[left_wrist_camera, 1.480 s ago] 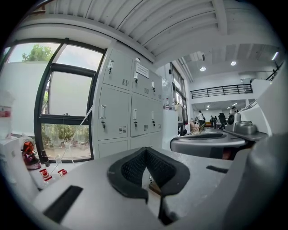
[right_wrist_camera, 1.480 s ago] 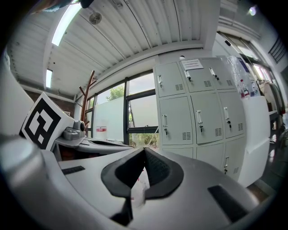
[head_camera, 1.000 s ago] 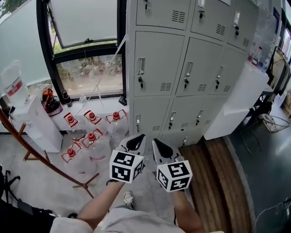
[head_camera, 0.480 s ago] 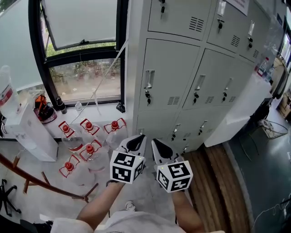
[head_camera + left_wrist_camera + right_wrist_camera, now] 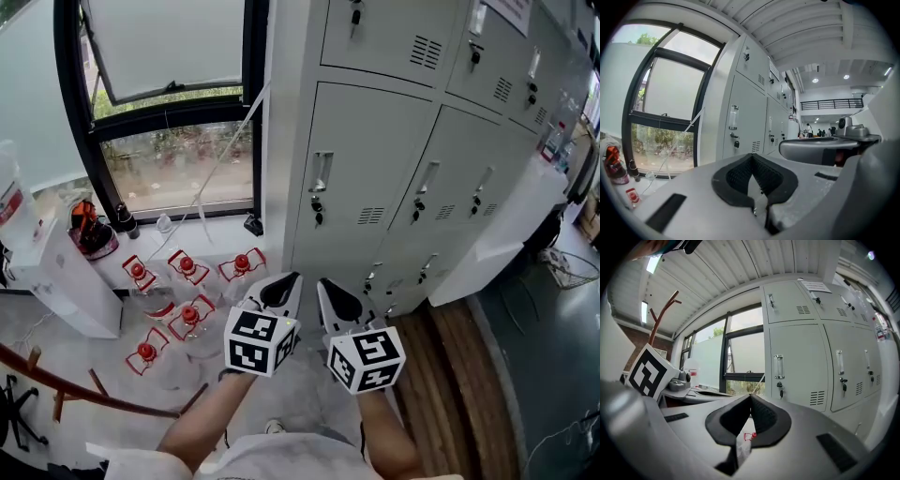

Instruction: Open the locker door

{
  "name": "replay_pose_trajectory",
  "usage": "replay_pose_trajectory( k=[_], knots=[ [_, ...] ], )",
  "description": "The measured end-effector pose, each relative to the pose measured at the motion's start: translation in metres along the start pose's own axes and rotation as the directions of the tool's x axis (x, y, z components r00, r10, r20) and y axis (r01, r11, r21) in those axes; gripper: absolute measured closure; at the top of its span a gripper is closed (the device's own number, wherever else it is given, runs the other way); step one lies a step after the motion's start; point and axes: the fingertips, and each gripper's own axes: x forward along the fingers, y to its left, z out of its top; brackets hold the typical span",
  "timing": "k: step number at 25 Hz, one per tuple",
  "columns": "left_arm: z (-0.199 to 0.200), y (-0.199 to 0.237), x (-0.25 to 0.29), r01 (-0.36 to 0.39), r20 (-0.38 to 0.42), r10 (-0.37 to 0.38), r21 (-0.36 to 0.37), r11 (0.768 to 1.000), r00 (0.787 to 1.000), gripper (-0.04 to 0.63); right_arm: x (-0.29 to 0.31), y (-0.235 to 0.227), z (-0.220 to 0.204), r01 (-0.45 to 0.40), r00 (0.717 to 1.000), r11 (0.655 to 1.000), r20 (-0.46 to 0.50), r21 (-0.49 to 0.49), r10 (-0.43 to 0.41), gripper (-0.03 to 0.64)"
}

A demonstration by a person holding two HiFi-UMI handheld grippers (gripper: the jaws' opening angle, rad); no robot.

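A bank of grey lockers fills the upper right of the head view. Its nearest middle-row door is closed, with a clear upright handle and a key hanging below. My left gripper and right gripper are side by side, some way short of the lockers, both shut and empty. The left gripper looks along the locker row, with that door ahead to the left. The right gripper points level, with the door and its handle to the right of its tip.
Several water jugs with red caps stand on the floor below the window. A white stand and a red-brown wooden rack are at the left. A wooden platform and a white counter lie at the right.
Both grippers and the head camera have come closer to the lockers, so the middle-row door looks larger. The jaws of both stay shut.
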Motion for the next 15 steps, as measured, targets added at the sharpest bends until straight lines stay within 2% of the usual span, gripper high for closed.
replay_pose_trajectory(
  k=[15],
  knots=[
    [0.01, 0.043, 0.058, -0.074, 0.005, 0.074, 0.013, 0.997, 0.997, 0.589, 0.069, -0.047, 0.008, -0.061, 0.998, 0.998, 0.034, -0.019, 0.061, 0.612]
  ],
)
